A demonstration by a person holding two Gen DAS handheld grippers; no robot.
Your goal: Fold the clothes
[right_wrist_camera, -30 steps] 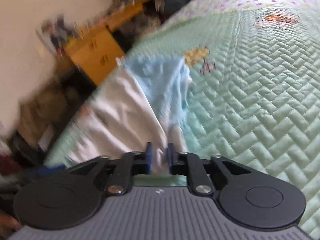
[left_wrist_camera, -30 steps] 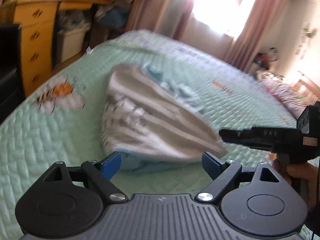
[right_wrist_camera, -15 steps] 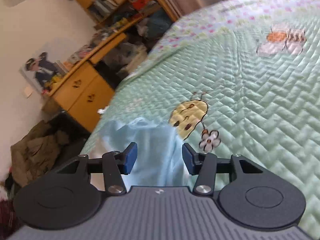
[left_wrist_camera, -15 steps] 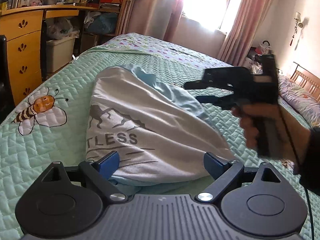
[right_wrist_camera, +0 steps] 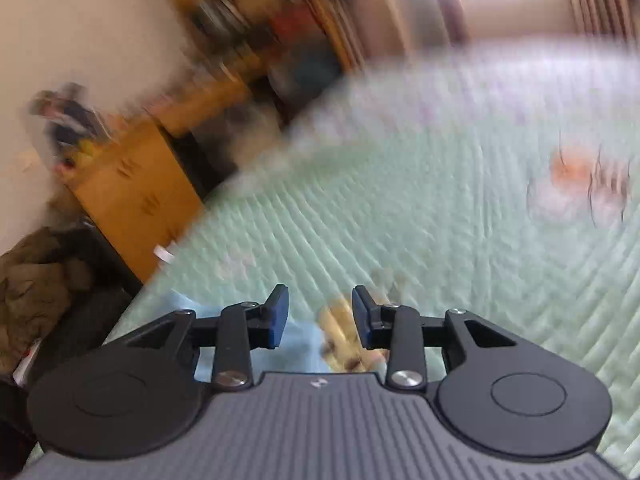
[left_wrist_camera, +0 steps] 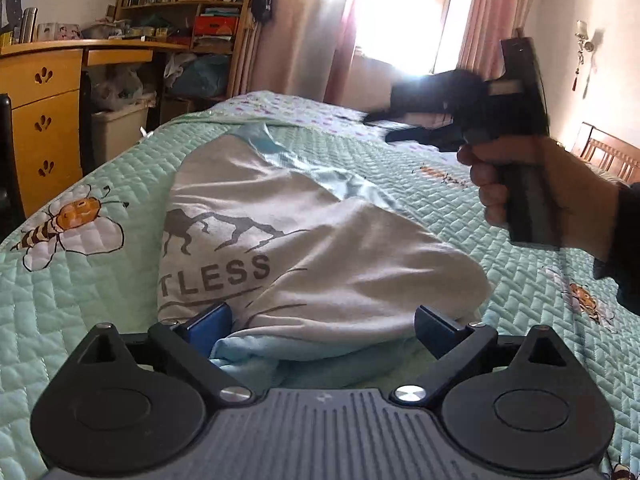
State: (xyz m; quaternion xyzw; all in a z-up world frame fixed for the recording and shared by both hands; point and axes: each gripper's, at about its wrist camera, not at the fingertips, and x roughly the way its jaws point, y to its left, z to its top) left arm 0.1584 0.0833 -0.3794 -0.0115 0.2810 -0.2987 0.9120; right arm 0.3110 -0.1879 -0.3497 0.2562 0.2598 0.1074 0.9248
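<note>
On the green quilted bedspread (left_wrist_camera: 72,312) the white T-shirt (left_wrist_camera: 304,248) with the grey mountain print lies in a loose bundle, pale blue cloth (left_wrist_camera: 304,364) showing under its near edge and along its far side. A second ago my right gripper (right_wrist_camera: 320,314) was pinched on the shirt's tip; now its fingers stand apart with nothing between them, and I have lifted it up and away, so that in the left view it hangs above the bed in my hand (left_wrist_camera: 548,196), blurred with motion. My left gripper (left_wrist_camera: 322,320) has stayed low at the shirt's near edge, fingers wide apart; the left blue pad (left_wrist_camera: 210,324) has come in against the cloth, but it is not clamped on anything.

I judge that one fold has been laid down and let go. The bundle is rounded and lumpy rather than flat, so I would say the shirt wants more squaring.

As for containers, a pale bin (left_wrist_camera: 116,132) stands on the floor by the wooden drawers (left_wrist_camera: 40,128), away from the bed; I cannot see what is inside.
</note>
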